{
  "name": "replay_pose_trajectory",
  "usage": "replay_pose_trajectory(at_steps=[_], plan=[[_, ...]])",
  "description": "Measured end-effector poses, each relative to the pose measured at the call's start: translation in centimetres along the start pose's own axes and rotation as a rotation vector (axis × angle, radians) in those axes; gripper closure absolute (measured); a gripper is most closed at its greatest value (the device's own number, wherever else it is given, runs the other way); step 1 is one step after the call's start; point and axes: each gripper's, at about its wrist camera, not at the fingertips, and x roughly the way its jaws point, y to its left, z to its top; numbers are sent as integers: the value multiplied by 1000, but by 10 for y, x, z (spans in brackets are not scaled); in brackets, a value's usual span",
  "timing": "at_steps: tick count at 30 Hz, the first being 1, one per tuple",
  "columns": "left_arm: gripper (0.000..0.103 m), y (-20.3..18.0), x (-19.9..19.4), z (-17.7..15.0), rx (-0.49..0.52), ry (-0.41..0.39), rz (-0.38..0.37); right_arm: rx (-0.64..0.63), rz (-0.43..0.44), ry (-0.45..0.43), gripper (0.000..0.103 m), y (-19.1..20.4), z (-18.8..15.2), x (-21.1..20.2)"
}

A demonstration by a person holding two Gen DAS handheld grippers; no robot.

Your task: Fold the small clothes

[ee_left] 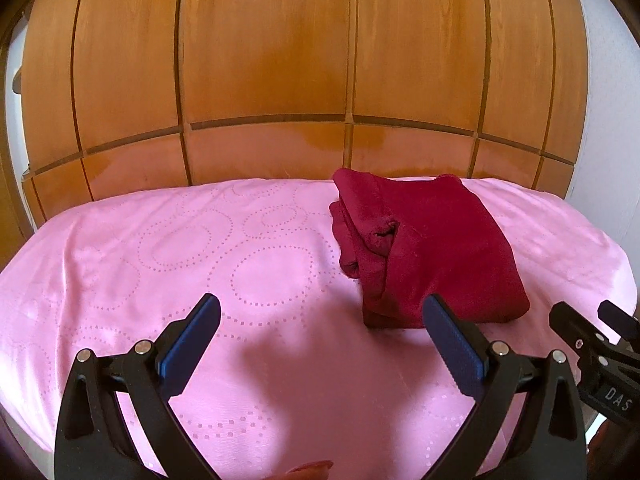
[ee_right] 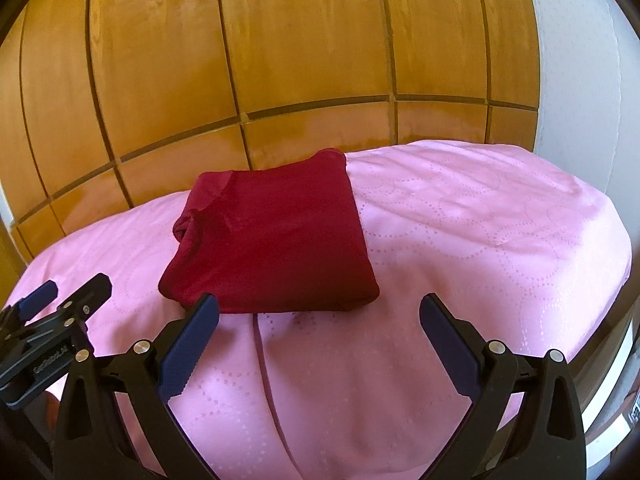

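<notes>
Your folded dark red garment (ee_left: 430,248) lies on the pink bedspread (ee_left: 160,248), both tongs spread wide and holding nothing.

On your left, the left gripper (ee_left: 320,312) hovers over bare satin-like cloth, smooth and faintly glossy, woven with rings of small dotted squares; its black frame carries flat, ribbed blue pads (ee_left: 192,336) set well apart. Further right sits the garment, a soft, matte, fleecy rectangle in stacked layers, its rolled edges showing on the left side, near the far edge of the bed. The right gripper (ee_right: 318,310) hangs just in front of its near edge, blue-padded fingers apart, not touching it. A long crease runs through the pink cloth below. Behind everything stands glossy wooden panelling (ee_left: 260,60) with dark grooves.
</notes>
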Motion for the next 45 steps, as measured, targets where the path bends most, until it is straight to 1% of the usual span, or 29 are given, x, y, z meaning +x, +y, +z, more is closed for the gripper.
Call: replay_pose_trajectory(at_steps=[3, 16, 45], plan=[[2, 1, 3, -1, -2, 17, -5, -1, -8, 9, 4, 0, -1, 0], [2, -2, 6, -2, 11, 34, -6, 11, -13, 24, 4, -2, 0, 5], [2, -10, 4, -5, 35, 22, -12, 13, -16, 29, 4, -5, -2, 7]])
